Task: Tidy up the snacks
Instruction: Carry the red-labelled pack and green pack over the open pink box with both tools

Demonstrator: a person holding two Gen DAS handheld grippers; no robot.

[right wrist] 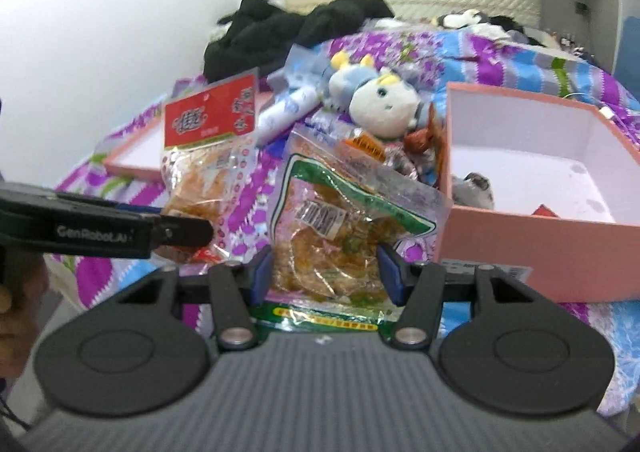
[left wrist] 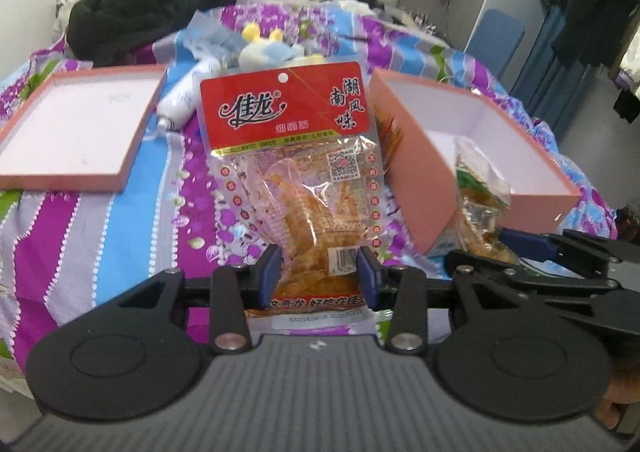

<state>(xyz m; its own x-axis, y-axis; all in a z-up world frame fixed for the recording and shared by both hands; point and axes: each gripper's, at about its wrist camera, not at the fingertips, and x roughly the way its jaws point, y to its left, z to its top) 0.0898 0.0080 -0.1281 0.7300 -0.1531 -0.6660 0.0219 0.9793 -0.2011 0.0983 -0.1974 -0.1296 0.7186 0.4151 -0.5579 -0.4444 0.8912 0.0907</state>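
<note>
Visibly, red snack bag (left wrist: 286,112) label reads "佳龙"; "GenRobot.AI" on left gripper (right wrist: 184,232).

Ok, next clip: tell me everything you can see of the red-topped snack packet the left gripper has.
The red-topped clear plastic snack packet is a flat pouch with a red header bearing white characters and a punched hang hole. Below it, the clear film shows orange-brown strips, a QR code and a barcode. It stands upright, clamped near its lower end between the blue pads of the left gripper, held above the purple floral bedspread, left of the open pink cardboard box.
</note>
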